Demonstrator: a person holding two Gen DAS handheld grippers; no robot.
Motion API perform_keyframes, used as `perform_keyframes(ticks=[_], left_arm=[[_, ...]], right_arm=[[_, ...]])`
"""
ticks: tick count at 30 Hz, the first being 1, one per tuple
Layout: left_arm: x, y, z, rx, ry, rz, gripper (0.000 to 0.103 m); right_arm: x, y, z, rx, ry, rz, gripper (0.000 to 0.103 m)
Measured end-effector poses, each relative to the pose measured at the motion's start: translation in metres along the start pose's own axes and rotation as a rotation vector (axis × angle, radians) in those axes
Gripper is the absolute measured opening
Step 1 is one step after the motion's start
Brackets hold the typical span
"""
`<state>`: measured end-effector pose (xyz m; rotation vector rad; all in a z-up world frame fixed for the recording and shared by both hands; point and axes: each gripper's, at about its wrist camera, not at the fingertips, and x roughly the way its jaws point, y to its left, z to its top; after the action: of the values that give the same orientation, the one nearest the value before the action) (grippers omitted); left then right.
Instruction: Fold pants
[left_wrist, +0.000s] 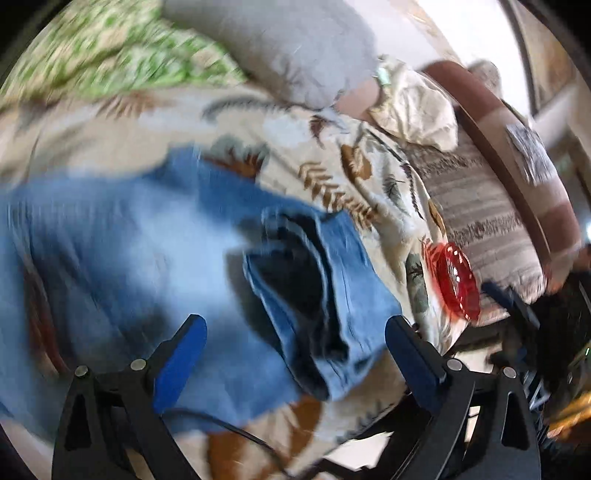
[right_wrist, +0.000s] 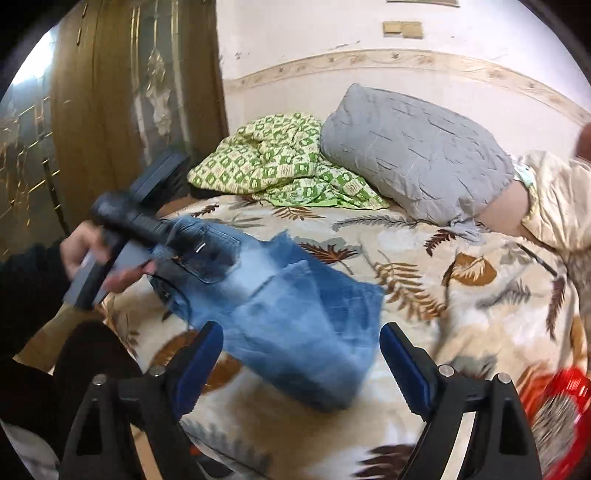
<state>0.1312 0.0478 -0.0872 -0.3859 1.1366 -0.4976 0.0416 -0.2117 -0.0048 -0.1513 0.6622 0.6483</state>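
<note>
Blue denim pants (left_wrist: 155, 251) lie on the leaf-patterned bed cover (left_wrist: 332, 155), partly folded, with the leg ends bunched in layers. My left gripper (left_wrist: 295, 325) is open and empty, its blue-padded fingers just above the leg ends. In the right wrist view the pants (right_wrist: 295, 317) lie folded across the bed, waistband and pocket at the left. My right gripper (right_wrist: 301, 334) is open and empty over the folded leg part. The left gripper's body shows there in a hand (right_wrist: 122, 236), over the waistband.
A grey pillow (right_wrist: 413, 155) and a green patterned quilt (right_wrist: 280, 158) lie at the head of the bed (right_wrist: 461, 314). A red plastic object (left_wrist: 456, 284) sits near the bed's edge. A person lies at the right (right_wrist: 554, 199). A wardrobe (right_wrist: 110, 92) stands at the left.
</note>
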Motion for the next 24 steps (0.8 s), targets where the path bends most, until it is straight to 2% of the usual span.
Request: perform_keyframes(ticks=[5, 11, 14, 16, 17, 18, 24], left_arm=[[0.025, -0.003, -0.028, -0.197, 0.011, -0.062, 0.097], [0.045, -0.006, -0.034, -0.333, -0.029, -0.01, 0.097], [0.052, -0.012, -0.031, -0.359, -0.038, 0.019, 0.096], [0.059, -0.018, -0.03, -0.315, -0.009, 0.016, 0.043], [0.064, -0.018, -0.031, -0.305, 0.017, 0.005, 0.019], [0.072, -0.016, -0.033, -0.307, 0.032, -0.003, 0.019], [0.069, -0.003, -0.045, -0.301, -0.026, -0.08, 0.018]], right_arm=[[0.0, -0.038, 0.025, -0.027, 0.044, 0.069, 0.089], [0.045, -0.052, 0.046, -0.203, 0.178, 0.079, 0.089], [0.075, -0.049, 0.051, -0.297, 0.253, 0.083, 0.088], [0.096, -0.045, 0.053, -0.358, 0.294, 0.084, 0.087], [0.105, -0.044, 0.053, -0.379, 0.311, 0.085, 0.087], [0.115, -0.042, 0.053, -0.405, 0.333, 0.096, 0.085], [0.158, -0.035, 0.054, -0.517, 0.442, 0.14, 0.075]])
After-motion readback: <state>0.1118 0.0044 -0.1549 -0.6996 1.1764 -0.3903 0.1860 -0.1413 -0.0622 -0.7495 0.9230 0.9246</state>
